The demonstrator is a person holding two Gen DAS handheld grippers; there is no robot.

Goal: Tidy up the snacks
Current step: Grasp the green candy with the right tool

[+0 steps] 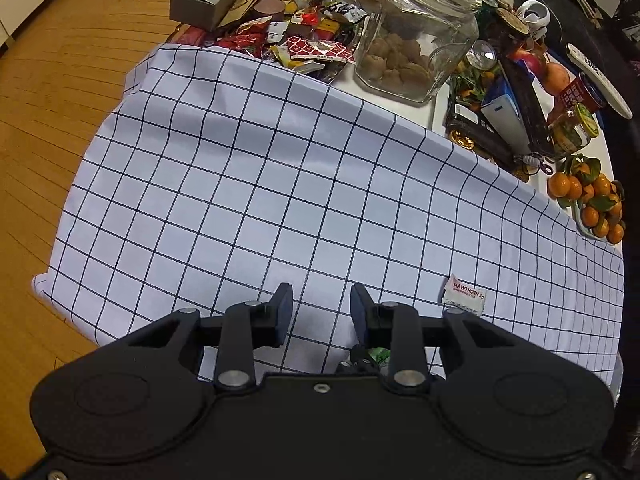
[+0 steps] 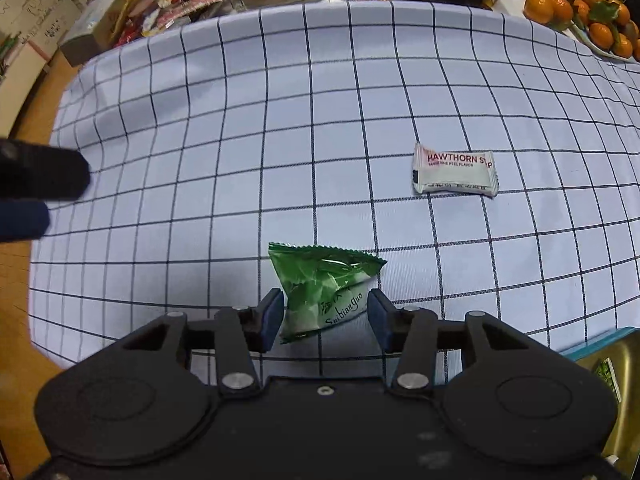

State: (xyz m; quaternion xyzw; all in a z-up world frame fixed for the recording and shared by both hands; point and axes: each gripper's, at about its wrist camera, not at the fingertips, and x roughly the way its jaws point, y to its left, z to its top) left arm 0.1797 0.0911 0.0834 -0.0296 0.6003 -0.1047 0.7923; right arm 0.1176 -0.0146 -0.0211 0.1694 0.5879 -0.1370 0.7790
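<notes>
Right gripper [image 2: 325,318] spread, jaws flanking green snack packet [image 2: 320,288] near cloth edge, not clamped; crinkly wrapper may slip or skew on closing; hawthorn packet [image 2: 455,170] far right; left gripper [image 1: 321,312] open, empty.

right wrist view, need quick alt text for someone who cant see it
The open right tongs straddle a green snack packet lying on a white checked tablecloth, not yet gripping it. A white hawthorn candy packet lies farther off to the right, with tangerines at the far right corner.
</notes>
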